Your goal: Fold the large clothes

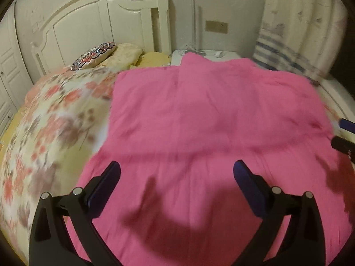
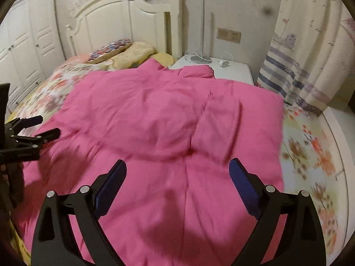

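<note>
A pink padded coat (image 1: 199,115) lies spread flat on the floral bed quilt (image 1: 55,122), collar toward the white nightstand (image 2: 233,71); the left claw (image 1: 177,170) and right claw (image 2: 177,168) hover over its hem, both spread wide, holding nothing.

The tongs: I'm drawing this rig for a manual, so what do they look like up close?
Both pairs look alike. The left tongs and right tongs have matte black, curved plastic arms ending in flat fingers faced with dark blue pads. Round silver pivot pins sit at the linkage joints. No cables, markings or sleeves show.
</note>
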`<state>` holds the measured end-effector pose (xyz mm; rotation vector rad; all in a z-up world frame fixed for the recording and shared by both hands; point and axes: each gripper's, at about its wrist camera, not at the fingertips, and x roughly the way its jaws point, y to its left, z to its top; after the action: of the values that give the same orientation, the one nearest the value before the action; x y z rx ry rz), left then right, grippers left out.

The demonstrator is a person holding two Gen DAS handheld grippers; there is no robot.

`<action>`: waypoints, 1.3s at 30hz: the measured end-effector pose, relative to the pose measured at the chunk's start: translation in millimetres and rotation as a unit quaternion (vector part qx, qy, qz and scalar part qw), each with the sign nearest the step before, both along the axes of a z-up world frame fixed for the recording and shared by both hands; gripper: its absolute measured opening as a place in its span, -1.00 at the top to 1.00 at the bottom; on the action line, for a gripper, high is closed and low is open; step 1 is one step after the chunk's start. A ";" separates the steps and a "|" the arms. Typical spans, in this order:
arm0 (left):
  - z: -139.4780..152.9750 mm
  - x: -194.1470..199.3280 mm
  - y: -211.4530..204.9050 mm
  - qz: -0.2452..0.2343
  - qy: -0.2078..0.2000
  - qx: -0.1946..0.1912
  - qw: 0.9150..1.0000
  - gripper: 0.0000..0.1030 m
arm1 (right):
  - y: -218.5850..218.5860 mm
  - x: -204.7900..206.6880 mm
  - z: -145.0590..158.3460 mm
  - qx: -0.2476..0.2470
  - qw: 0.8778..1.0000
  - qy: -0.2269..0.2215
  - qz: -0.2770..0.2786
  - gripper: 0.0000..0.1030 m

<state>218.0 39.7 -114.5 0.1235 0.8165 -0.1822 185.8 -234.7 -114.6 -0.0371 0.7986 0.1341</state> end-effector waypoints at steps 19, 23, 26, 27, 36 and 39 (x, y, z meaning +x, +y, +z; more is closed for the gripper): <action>-6.2 -150.4 38.6 -0.022 0.007 -0.024 0.999 -0.96 | 20.2 -144.5 -18.5 0.006 0.999 0.024 0.046 -0.83; -51.6 -162.2 3.6 -0.035 0.022 0.054 0.998 -0.96 | 42.9 -153.2 -73.8 -0.052 0.995 0.066 0.052 -0.86; -58.6 -165.5 1.7 -0.026 0.009 0.054 0.998 -0.96 | 39.9 -158.6 -77.2 -0.029 0.998 0.048 0.037 -0.91; -56.8 -164.8 2.5 -0.027 0.016 0.056 0.998 -0.96 | 38.3 -157.6 -75.2 -0.031 0.997 0.057 0.037 -0.90; -33.4 -151.4 13.6 -0.012 0.013 0.027 0.999 -0.96 | 85.6 -160.3 -39.2 -0.008 0.996 0.013 0.084 -0.89; -57.8 -145.2 17.9 -0.007 0.039 0.041 0.998 -0.96 | 100.2 -145.3 -74.7 -0.027 0.994 0.054 0.092 -0.91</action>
<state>72.9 57.6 -172.3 0.1995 0.9006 -0.1678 40.6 -134.4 -189.4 -0.1559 0.9056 0.2902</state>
